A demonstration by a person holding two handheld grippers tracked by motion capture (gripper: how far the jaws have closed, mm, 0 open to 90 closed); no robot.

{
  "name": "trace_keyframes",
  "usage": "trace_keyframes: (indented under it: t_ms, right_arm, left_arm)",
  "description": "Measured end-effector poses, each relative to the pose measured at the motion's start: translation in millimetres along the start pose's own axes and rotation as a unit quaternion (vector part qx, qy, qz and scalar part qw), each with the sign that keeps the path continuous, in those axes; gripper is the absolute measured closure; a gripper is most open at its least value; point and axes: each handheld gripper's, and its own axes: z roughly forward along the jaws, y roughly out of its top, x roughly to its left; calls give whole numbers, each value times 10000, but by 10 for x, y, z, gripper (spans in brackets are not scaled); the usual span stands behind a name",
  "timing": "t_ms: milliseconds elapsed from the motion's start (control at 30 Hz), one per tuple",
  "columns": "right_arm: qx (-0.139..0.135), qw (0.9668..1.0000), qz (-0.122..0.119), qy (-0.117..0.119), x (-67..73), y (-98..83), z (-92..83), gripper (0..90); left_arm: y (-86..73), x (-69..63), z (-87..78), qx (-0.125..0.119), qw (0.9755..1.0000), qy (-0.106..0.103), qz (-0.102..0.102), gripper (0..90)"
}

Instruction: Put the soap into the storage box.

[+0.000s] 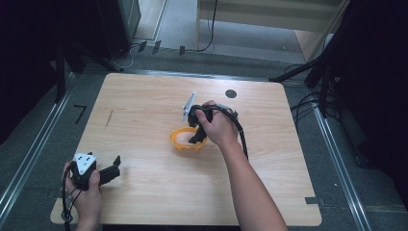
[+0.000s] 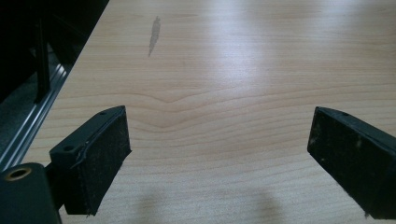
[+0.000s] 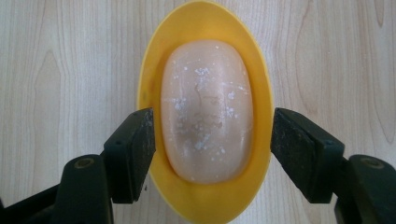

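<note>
The soap bar [image 3: 207, 111] lay inside the yellow oval dish [image 3: 149, 70], which stood on the wooden table [image 1: 144, 110] slightly right of centre. In the right gripper view, the bar appeared pale pink, rounded, and speckled with white flecks, and it occupied most of the dish's hollow. The high view did not resolve the bar; there the dish [image 1: 179, 142] showed as an orange-yellow ring partly covered by the right gripper [image 1: 197, 136] and the hand holding it.

The right gripper [image 3: 212, 144] pointed straight down over the dish. Its jaws straddled the dish across its narrow width. The left jaw sat against or over the dish rim; the right jaw stood just beside the rim, and contact there could not be confirmed. Neither pad touched the soap bar. The jaws were slightly spread and pinched nothing.

The left gripper [image 1: 111, 169] rested at the table's near left corner, well apart from the dish. The high view showed its grey three-cornered plate on top. The left gripper view [image 2: 219, 149] showed both jaws spread wide with only bare tabletop between them, and a dark streak [image 2: 153, 35] on the wood farther ahead. The same streak [image 1: 109, 118] appeared in the high view near the left edge.
</note>
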Motion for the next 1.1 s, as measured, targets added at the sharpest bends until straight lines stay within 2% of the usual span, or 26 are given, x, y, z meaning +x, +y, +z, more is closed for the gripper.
trace_keyframes:
  t_ms: [367, 1100]
  right_arm:
    - [-52, 9999, 93, -82, 89, -119, -75, 328]
    - [-238, 9989, 328, -223, 329, -488, -174, 328]
  left_arm:
    - [0, -9, 1, 3, 10000, 19, 25, 63]
    - [1, -16, 2, 6, 10000, 24, 56, 63]
